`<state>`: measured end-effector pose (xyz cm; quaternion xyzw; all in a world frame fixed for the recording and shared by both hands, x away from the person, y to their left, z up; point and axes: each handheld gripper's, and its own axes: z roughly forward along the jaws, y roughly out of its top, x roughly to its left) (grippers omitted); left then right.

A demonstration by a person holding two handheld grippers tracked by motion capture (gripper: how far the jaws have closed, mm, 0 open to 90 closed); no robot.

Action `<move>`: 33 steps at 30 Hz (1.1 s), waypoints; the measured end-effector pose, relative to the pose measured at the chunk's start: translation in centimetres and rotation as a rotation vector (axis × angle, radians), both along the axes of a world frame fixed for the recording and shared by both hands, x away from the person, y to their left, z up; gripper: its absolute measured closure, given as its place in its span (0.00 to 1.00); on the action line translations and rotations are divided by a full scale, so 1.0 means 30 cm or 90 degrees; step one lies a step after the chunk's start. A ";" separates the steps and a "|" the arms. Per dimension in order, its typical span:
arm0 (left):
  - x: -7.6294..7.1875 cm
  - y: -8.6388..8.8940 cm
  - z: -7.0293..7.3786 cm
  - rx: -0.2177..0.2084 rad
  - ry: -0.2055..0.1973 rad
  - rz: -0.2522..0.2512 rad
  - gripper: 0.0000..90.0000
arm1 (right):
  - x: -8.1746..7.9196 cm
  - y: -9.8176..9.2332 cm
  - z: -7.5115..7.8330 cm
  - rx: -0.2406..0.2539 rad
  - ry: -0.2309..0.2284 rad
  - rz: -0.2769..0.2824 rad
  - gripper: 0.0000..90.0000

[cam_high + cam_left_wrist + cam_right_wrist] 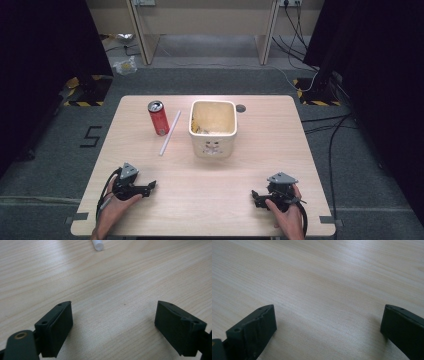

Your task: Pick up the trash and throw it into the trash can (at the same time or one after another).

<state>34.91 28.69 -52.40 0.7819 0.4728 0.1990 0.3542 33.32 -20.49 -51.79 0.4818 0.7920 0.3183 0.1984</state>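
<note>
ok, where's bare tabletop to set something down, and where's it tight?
Free: the wide strip of table between the left gripper and right gripper, in front of the white bin; also the right side beyond the bin. Tight: the red can and white straw sit close together just left of the bin.

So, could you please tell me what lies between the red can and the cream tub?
A white straw lies between the red can and the cream tub, seen in the high view.

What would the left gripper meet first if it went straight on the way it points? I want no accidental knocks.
Probably the white straw: its end lies ahead of the open left gripper, slightly off centre, so it might just slip past.
</note>
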 end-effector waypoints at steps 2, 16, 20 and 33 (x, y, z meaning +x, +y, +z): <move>0.000 0.000 0.000 0.000 0.000 0.000 0.16 | 0.000 0.000 0.000 0.000 0.000 0.000 0.01; 0.005 0.012 0.002 -0.021 0.004 0.013 0.17 | 0.000 0.000 0.000 0.000 0.000 0.000 0.00; 0.015 0.022 0.003 -0.042 0.005 0.016 0.17 | 0.000 0.000 0.000 0.000 0.000 0.000 0.00; 0.083 0.012 0.057 -0.054 -0.018 0.027 0.18 | 0.001 0.000 0.000 0.000 -0.001 0.000 0.00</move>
